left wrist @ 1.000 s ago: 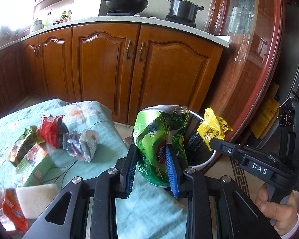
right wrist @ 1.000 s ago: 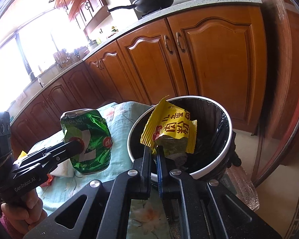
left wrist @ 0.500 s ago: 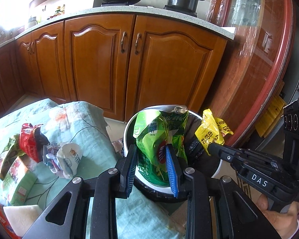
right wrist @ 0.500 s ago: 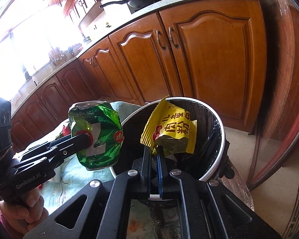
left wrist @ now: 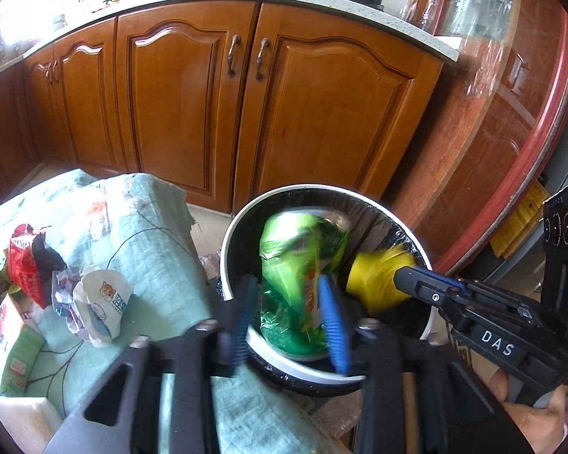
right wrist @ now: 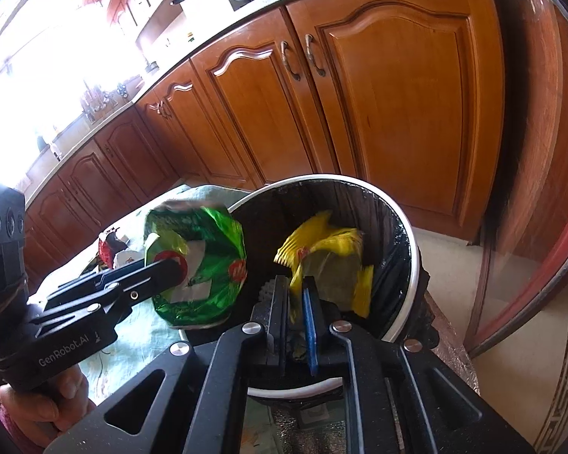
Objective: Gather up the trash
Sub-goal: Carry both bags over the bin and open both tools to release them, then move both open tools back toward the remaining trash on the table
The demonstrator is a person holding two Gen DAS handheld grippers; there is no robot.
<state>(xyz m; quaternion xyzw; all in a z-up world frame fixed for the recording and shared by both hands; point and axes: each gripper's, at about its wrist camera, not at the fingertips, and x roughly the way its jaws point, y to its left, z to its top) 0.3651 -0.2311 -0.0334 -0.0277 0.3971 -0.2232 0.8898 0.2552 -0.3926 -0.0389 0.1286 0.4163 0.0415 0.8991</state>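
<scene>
While both claws hang over black-lined trash bin (left wrist: 231,261), drop step in hand. Left claw (left wrist: 287,321) jaws just opening, apart; green snack bag (left wrist: 303,265) loose between. Right claw (right wrist: 297,310) jaws just opening, yellow wrapper (right wrist: 329,253) slipping. Next: clear bin, return to surface. Only left view shows remaining wrappers (left wrist: 72,283) on cloth (left wrist: 147,234).

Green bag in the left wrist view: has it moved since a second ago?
Yes. The green bag was beside the bin's rim over the cloth; now it hangs over the bin's mouth.
</scene>
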